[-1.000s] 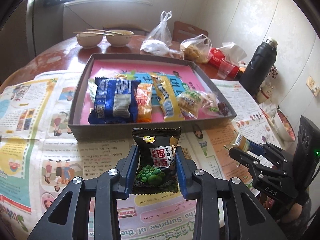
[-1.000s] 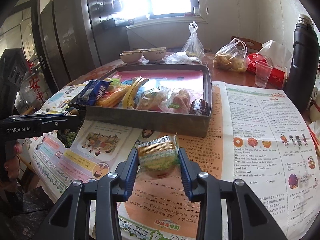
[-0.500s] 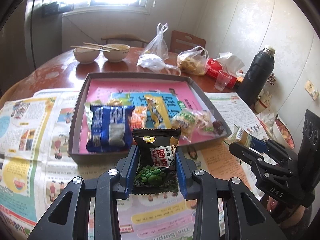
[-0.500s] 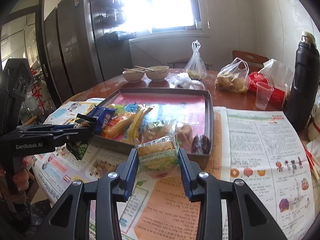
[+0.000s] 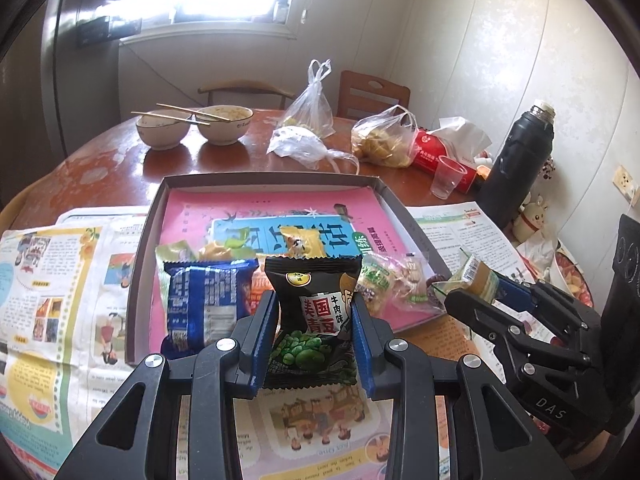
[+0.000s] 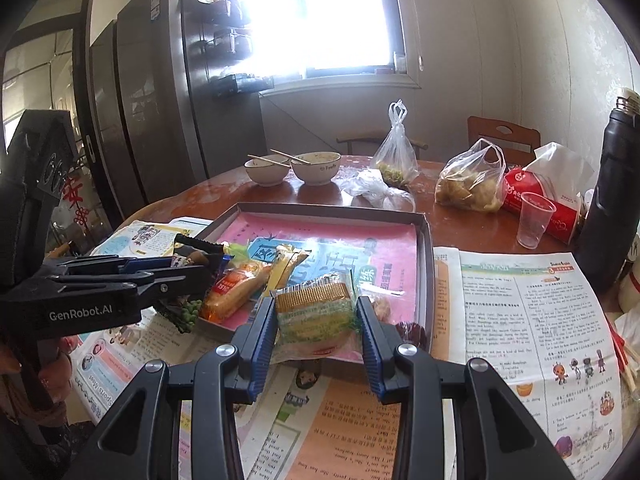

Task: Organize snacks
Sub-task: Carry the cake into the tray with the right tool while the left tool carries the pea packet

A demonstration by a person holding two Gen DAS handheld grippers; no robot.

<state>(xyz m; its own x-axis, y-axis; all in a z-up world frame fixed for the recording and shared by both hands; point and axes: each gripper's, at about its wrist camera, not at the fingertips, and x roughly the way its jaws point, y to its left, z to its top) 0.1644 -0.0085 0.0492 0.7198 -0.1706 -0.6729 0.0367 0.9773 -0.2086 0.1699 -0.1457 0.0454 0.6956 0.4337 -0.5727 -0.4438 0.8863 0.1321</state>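
Note:
My left gripper (image 5: 314, 320) is shut on a black green-pea snack packet (image 5: 316, 312), held above the near edge of the grey tray (image 5: 264, 178). My right gripper (image 6: 318, 320) is shut on a clear-wrapped yellow-green snack (image 6: 318, 314), held over the tray's near right corner (image 6: 428, 280). The tray has a pink liner and holds a blue packet (image 5: 208, 304), an orange packet (image 6: 236, 288), a yellow packet (image 6: 286, 264) and clear-wrapped snacks (image 5: 396, 280). The right gripper and its snack (image 5: 478, 280) show at the right of the left wrist view.
Newspaper (image 6: 528, 312) covers the near table. Behind the tray stand two bowls with chopsticks (image 5: 192, 124), plastic bags (image 5: 384, 140), a red tissue pack (image 6: 548, 200), a clear cup (image 6: 534, 220) and a black flask (image 5: 520, 164). A fridge (image 6: 160, 112) stands left.
Both grippers have risen and moved forward toward the tray, each still holding its snack. The packets are now over the tray's near edge.

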